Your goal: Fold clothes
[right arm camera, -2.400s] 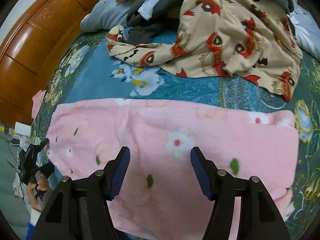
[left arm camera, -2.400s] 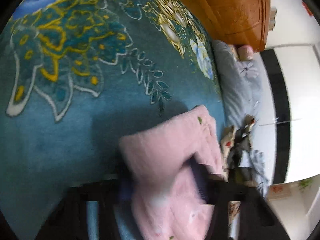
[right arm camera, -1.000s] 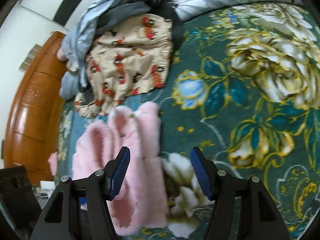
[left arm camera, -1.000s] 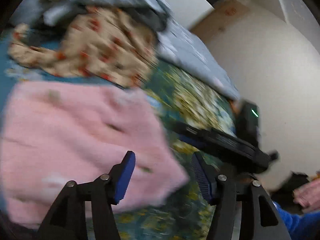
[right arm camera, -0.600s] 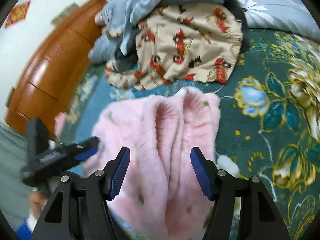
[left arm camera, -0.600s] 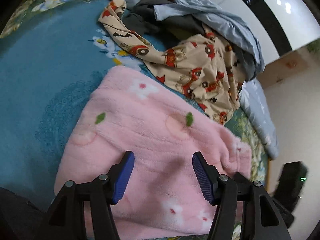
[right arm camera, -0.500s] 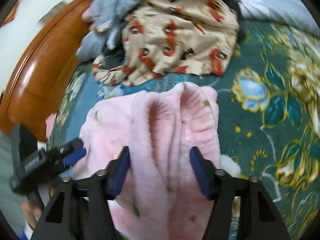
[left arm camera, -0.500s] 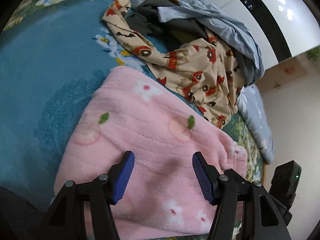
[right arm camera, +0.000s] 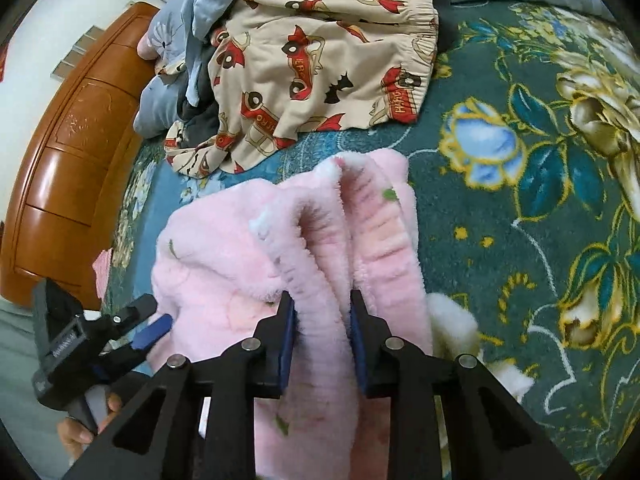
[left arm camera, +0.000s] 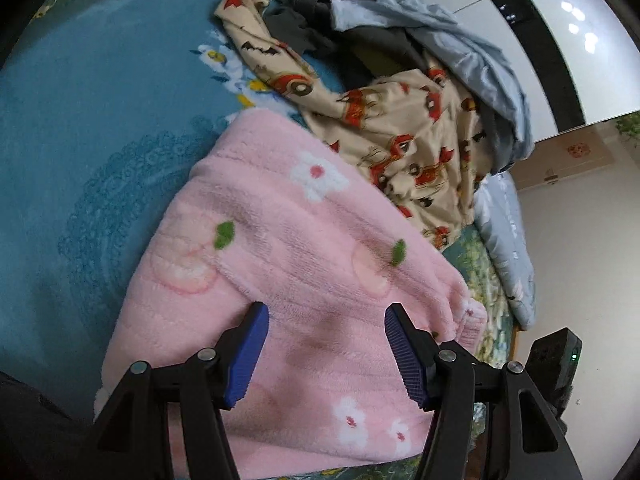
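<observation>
A fluffy pink garment (left arm camera: 280, 264) with flowers and peach prints lies folded on the floral bedspread. My left gripper (left arm camera: 324, 356) hovers open just above its near part, nothing between the blue pads. My right gripper (right arm camera: 322, 340) is shut on a bunched ridge of the same pink garment (right arm camera: 332, 248) at its other end. The left gripper (right arm camera: 132, 332) also appears at the lower left of the right wrist view, held by a hand.
A beige garment with red car prints (left arm camera: 404, 140) and a pile of grey and light blue clothes (left arm camera: 420, 36) lie beyond the pink one. A wooden headboard (right arm camera: 68, 152) borders the bed. The teal floral bedspread (right arm camera: 540, 168) stretches to the right.
My right gripper has gone from open to shut, pinching a fold of the pink garment. The left gripper stays open over the garment, shifting only slightly.
</observation>
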`<state>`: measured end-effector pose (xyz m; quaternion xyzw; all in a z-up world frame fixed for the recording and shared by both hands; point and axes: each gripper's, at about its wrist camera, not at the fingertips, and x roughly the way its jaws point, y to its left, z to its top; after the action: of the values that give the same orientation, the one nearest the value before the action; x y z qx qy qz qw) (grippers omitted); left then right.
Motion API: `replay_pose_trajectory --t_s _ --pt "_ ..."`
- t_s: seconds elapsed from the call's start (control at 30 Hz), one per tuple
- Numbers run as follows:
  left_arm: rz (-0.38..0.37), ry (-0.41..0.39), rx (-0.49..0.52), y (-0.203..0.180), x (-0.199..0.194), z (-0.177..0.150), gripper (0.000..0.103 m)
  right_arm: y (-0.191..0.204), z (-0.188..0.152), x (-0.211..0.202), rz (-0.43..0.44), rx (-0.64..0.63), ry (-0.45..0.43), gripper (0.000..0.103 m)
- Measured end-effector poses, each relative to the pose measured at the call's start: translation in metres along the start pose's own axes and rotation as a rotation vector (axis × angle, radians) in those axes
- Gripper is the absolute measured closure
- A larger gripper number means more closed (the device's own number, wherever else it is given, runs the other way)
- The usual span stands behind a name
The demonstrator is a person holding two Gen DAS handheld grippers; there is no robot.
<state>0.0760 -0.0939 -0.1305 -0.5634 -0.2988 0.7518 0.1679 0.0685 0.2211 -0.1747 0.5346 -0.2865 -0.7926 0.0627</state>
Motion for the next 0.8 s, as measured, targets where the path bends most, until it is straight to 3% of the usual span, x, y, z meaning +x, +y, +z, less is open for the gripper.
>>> replay_pose_trajectory --t_s 0.1,0.3,0.4,0.5,0.6,0.73,0.8 --pt "-0.024 -0.017 0.019 -0.003 -0.005 -0.001 0.038 0.008 0.003 -0.023 -0.019 -0.021 -0.042 0.074" --pt "0.021 0.027 0.025 -0.005 0.005 -0.001 0.038 0.036 0.005 -0.052 -0.018 -0.122 -0.120 0.074" --pt "0.026 0.031 0.031 -0.005 0.006 -0.003 0.038 0.048 -0.001 -0.038 0.034 -0.166 -0.072 0.073" --pt "0.018 0.042 0.019 -0.003 0.008 -0.003 0.038 0.046 -0.007 -0.006 0.004 -0.169 -0.009 0.073" --pt "0.002 0.054 0.006 -0.002 0.010 -0.003 0.035 0.022 -0.010 0.018 0.039 -0.064 0.035 0.073" --pt "-0.032 0.046 0.001 -0.002 0.007 -0.003 0.032 0.018 -0.007 0.014 0.085 -0.023 0.051 0.073" --pt "-0.088 0.012 0.000 -0.003 -0.003 -0.001 0.032 0.021 -0.006 0.004 0.101 -0.035 0.050 0.072"
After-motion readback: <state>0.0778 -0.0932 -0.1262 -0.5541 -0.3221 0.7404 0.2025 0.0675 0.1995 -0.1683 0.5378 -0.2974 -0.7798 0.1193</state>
